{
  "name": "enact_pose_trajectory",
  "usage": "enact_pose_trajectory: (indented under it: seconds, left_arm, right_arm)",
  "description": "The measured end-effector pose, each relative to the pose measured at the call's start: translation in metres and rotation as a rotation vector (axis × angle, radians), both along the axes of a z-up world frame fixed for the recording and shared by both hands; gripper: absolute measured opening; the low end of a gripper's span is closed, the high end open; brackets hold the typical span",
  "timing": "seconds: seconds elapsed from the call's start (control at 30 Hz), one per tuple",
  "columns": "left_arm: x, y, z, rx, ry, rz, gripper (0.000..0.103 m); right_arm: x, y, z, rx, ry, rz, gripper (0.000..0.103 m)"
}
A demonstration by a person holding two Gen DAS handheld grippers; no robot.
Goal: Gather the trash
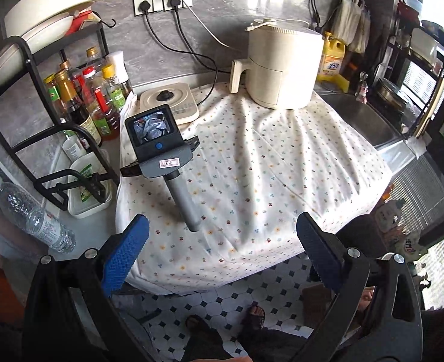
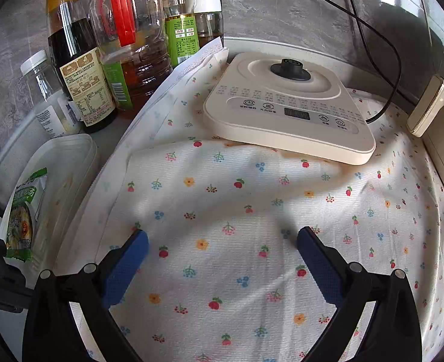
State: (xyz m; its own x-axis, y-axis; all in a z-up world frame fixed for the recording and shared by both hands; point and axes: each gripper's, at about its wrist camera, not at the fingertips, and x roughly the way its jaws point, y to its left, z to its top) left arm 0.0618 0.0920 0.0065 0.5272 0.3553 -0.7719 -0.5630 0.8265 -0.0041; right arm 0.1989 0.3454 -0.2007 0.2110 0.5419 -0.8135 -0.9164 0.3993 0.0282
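Note:
My left gripper (image 1: 222, 235) is open and empty, held off the near edge of the counter above the floral cloth (image 1: 252, 166). The right gripper's body with its screen (image 1: 154, 132) lies low over the cloth ahead of it. In the right wrist view my right gripper (image 2: 222, 247) is open and empty just above the floral cloth (image 2: 237, 226). A green snack wrapper (image 2: 22, 217) lies in a white plastic tray (image 2: 71, 150) to its left; the wrapper also shows in the left wrist view (image 1: 84, 181). A clear plastic water bottle (image 1: 31, 214) lies on the counter at far left.
A cream induction cooker (image 2: 288, 111) sits on the cloth ahead of the right gripper. Several sauce and oil bottles (image 2: 101, 45) stand at the back left under a black dish rack (image 1: 34, 69). A cream air fryer (image 1: 282, 66), yellow detergent bottle (image 1: 332, 60) and sink (image 1: 360, 117) are at right.

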Motion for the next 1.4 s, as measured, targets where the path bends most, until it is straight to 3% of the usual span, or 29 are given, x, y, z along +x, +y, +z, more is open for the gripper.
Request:
enact_pose_trajectory:
  seconds: [0.43,0.6,1.13,1.4]
  left_arm:
    - [0.032,0.046,-0.035,-0.106,-0.08,-0.304,0.097]
    - [0.016,0.081,-0.04,-0.164,-0.132,-0.312,0.097]
    - [-0.076,0.151,-0.054,-0.175,-0.176,-0.281,0.097]
    - [-0.091,0.182,-0.064,-0.205,-0.196,-0.274,0.097]
  right_arm:
    - [0.0,0.0,0.0,0.0,0.0,0.0,0.096]
    - [0.0,0.0,0.0,0.0,0.0,0.0,0.096]
    - [0.0,-0.001,0.0,0.0,0.0,-0.001,0.096]
    - [0.0,-0.001,-0.001,0.0,0.0,-0.001,0.096]
